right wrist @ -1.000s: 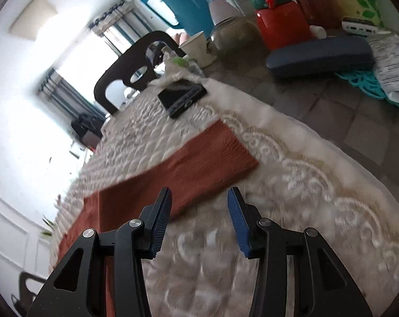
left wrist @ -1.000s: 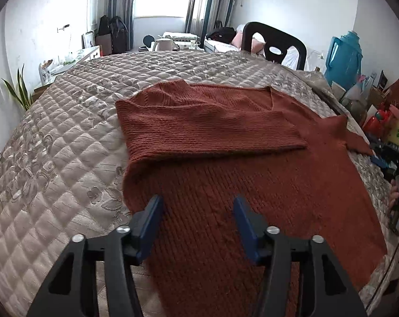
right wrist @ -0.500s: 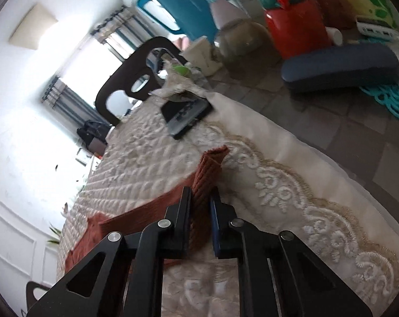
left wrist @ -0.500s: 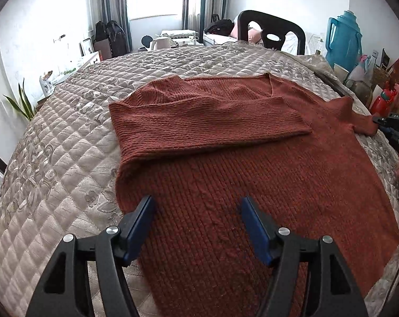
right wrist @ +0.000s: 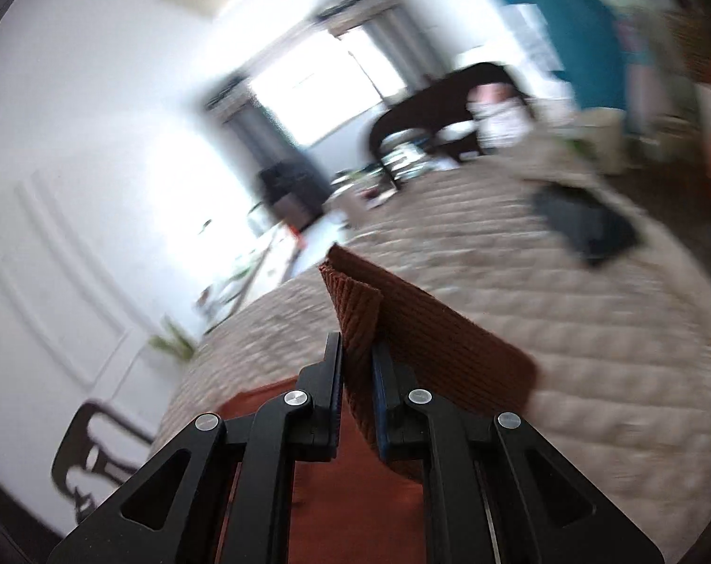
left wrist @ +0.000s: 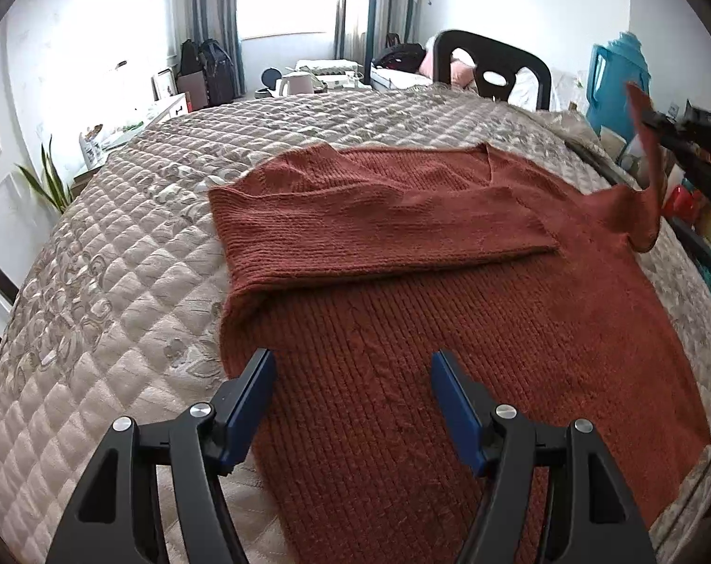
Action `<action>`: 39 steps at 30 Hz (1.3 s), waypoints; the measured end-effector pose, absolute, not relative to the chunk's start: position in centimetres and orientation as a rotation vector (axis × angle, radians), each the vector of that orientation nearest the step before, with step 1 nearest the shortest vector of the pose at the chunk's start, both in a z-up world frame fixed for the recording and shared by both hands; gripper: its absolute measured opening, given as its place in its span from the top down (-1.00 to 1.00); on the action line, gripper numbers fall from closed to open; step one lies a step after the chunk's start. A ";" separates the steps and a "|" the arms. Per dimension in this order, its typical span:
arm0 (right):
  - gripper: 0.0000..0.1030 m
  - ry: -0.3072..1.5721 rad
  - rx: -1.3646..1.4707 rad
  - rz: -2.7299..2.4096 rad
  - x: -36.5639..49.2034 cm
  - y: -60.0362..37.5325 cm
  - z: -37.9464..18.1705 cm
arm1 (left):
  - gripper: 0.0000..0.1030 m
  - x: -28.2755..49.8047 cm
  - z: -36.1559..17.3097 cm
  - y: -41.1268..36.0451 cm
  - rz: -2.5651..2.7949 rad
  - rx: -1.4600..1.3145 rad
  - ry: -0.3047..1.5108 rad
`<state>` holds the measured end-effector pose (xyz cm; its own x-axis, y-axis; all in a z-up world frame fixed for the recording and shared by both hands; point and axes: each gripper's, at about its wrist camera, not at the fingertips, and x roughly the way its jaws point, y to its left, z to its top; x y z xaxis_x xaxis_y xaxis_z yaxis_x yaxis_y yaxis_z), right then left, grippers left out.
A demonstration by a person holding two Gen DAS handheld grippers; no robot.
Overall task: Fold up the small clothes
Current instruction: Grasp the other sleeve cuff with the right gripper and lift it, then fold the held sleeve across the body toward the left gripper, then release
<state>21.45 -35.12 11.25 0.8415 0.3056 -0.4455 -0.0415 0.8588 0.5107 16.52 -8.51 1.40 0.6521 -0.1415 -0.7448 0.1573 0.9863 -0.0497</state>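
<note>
A rust-red knit sweater [left wrist: 449, 310] lies flat on the quilted bed cover [left wrist: 120, 282], its left sleeve folded across the chest. My left gripper [left wrist: 353, 376] hovers open over the sweater's lower left part, nothing between its blue pads. At the right edge of the left wrist view my right gripper [left wrist: 647, 117] holds the right sleeve's cuff [left wrist: 644, 164] lifted off the bed. In the right wrist view the right gripper [right wrist: 358, 366] is shut on that ribbed cuff [right wrist: 355, 310], which sticks up between the jaws.
A dark phone-like object [right wrist: 586, 230] lies on the bed near the right edge. A black chair [left wrist: 492, 70] stands beyond the bed. A teal jug [left wrist: 614, 80] and red items crowd the side table at right. A plant [left wrist: 45, 183] stands at left.
My right gripper closed on the sleeve cuff, then lifted it off the bed and swung it inward. The left gripper stayed over the sweater with its jaws a little wider.
</note>
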 end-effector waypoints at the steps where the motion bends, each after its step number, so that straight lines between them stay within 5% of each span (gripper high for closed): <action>1: 0.78 0.552 0.493 0.226 21.9 -33.7 11.4 | -0.37 16.4 1.5 -8.2 -0.169 0.009 0.841; 16: 0.70 0.976 0.179 0.569 27.1 -15.6 1.4 | -0.37 15.0 2.6 -2.9 -0.094 -0.122 0.787; 21: 0.20 0.922 0.200 0.637 25.2 -16.2 2.7 | -0.37 15.6 3.1 -2.2 -0.117 -0.164 0.771; 33: 0.21 0.790 0.340 0.411 20.6 -26.5 4.2 | -0.36 19.9 5.6 -6.1 -0.301 -0.187 0.716; 39: 0.21 0.866 0.360 0.316 19.8 -29.7 2.2 | -0.03 23.7 4.9 -9.3 -0.428 -0.184 0.732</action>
<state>19.79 -29.72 2.23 0.6090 0.4103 -0.6788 -0.1231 0.8943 0.4301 23.72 -9.35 4.91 0.6626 -0.4395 -0.6065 0.3131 0.8981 -0.3087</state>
